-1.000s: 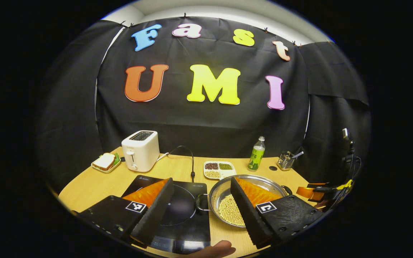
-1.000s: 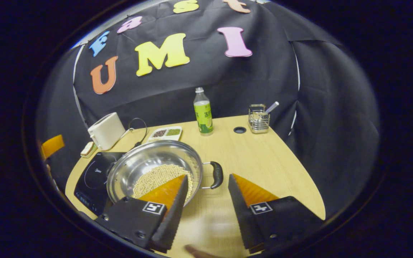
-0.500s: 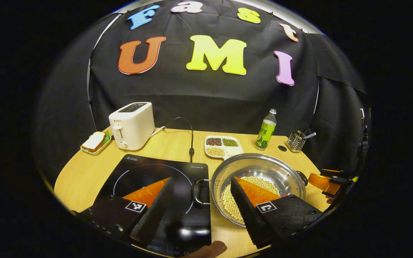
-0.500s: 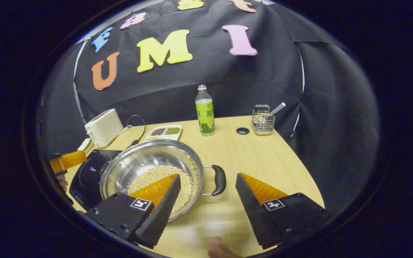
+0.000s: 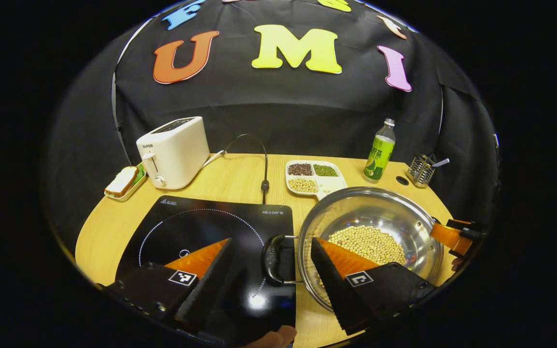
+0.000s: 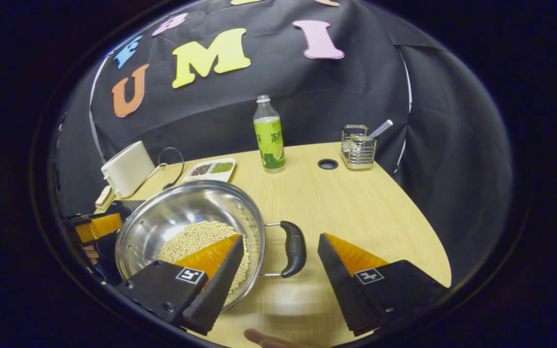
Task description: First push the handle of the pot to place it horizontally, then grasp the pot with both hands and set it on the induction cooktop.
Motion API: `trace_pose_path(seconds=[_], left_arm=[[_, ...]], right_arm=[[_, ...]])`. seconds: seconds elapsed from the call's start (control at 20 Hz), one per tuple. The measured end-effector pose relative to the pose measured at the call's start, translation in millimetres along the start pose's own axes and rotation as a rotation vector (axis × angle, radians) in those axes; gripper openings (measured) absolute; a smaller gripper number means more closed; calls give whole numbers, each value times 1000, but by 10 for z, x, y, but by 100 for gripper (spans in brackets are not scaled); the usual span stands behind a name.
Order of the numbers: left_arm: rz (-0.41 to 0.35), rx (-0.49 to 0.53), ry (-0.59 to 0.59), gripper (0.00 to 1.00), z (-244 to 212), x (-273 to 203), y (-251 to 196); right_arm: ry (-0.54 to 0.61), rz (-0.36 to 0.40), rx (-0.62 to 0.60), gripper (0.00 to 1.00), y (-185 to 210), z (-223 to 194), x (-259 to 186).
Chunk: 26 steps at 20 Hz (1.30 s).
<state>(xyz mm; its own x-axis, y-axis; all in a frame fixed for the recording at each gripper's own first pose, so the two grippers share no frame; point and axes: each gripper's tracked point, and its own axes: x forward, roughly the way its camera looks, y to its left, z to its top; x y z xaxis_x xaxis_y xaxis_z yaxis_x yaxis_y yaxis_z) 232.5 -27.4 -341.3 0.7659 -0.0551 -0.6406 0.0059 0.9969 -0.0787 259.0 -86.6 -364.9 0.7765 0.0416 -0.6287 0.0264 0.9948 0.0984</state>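
Pale wooden surface (image 6: 356, 203), black glass induction cooktop (image 5: 201, 227) lower left, round steel pot of beans (image 5: 370, 237) lower right beside it, overlapping its edge. Left tongs (image 5: 271, 263) and right tongs (image 6: 281, 256) both wide, straddling black pot handles (image 6: 293, 247). Risk: uneven two-sided grip tilts pot, beans spill.

The work surface is a light wood-grain table (image 5: 240, 181) with a curved front edge. A round cable hole (image 6: 328, 164) is set into the tabletop near the rear right. Black cloth (image 5: 278, 111) hangs behind the table and continues around both sides, forming the booth enclosure; the cloth shows wrinkles and vertical seams where pale strips (image 5: 114, 104) are visible between panels. Lighting comes from above and produces a soft bright patch on the tabletop (image 6: 288, 302) near the front edge. The floor is out of frame.
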Motion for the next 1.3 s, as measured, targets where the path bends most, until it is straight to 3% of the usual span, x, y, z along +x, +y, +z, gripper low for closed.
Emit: trace_pose_path(seconds=[0.2,0.5,0.55,0.6,0.65,0.8,0.9,1.05,1.1,1.15,1.2,1.25,1.3], left_arm=[[-28,-1,18,96,-58,120,-88],[-51,-11,81,87,-233,256,-114],[-38,-2,64,80,-184,252,-84],[-42,-5,69,78,-199,268,-85],[-45,-6,68,74,-191,276,-86],[-60,-10,71,72,-198,276,-107],[-61,-18,64,61,-199,279,-105],[-70,32,30,61,-190,285,-100],[-74,26,25,71,-195,278,-108],[-77,14,22,61,-191,286,-107],[-78,5,20,60,-179,270,-105],[-78,8,21,58,-179,269,-109],[-78,16,20,67,-185,273,-109]], right_arm=[[24,52,37,96,90,-98,98],[60,32,55,87,36,-206,202],[62,41,62,83,69,-223,200],[57,16,62,83,31,-230,210],[56,6,63,68,20,-228,210],[52,12,64,70,52,-208,234],[51,7,62,70,43,-207,251],[42,10,50,67,41,-180,277],[46,10,47,67,40,-183,287],[42,7,46,67,37,-178,279],[43,7,54,70,40,-182,272],[46,5,56,66,39,-189,257],[47,1,60,65,33,-195,238]])
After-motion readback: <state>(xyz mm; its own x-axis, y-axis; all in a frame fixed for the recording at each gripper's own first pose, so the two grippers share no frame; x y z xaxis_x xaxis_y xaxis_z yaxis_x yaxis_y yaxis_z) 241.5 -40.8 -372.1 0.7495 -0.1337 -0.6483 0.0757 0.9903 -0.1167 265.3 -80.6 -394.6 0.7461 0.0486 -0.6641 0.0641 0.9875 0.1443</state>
